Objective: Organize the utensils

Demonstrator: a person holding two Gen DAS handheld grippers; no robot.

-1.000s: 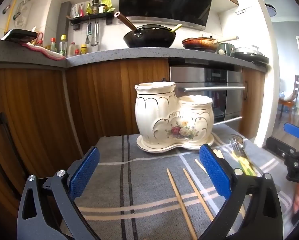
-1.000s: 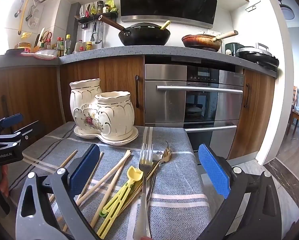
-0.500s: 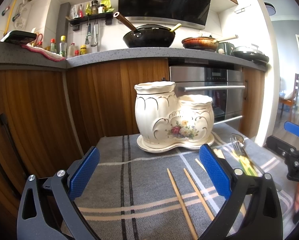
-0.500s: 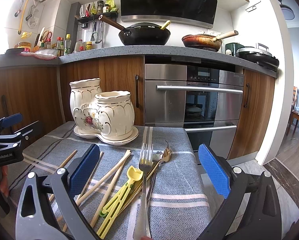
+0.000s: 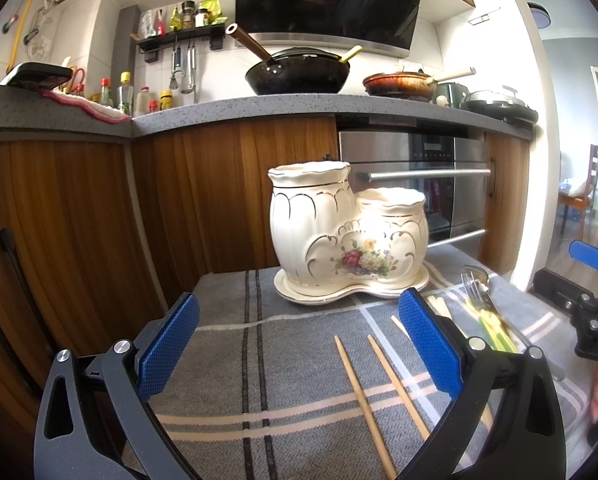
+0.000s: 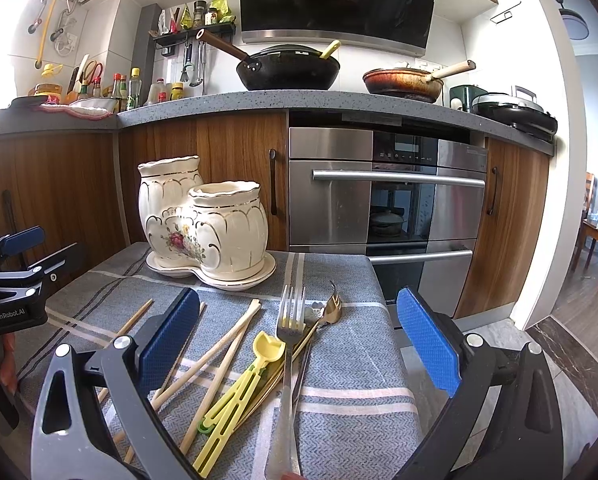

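Note:
A cream ceramic two-pot utensil holder (image 5: 345, 236) with a flower print stands on a grey striped cloth (image 5: 291, 360); it also shows in the right wrist view (image 6: 207, 224). Both pots look empty. Wooden chopsticks (image 5: 365, 404) lie loose on the cloth. In the right wrist view a steel fork (image 6: 289, 344), yellow plastic tongs (image 6: 243, 392), a gold spoon (image 6: 331, 308) and more chopsticks (image 6: 223, 348) lie in a pile. My left gripper (image 5: 295, 348) is open and empty, above the cloth in front of the holder. My right gripper (image 6: 295, 344) is open and empty, over the pile.
The cloth-covered table ends at right (image 6: 383, 320), with floor beyond. Wooden cabinets (image 5: 79, 220) and a steel oven (image 6: 387, 200) stand close behind. A wok (image 6: 287, 70) and pan (image 6: 403, 82) sit on the counter above.

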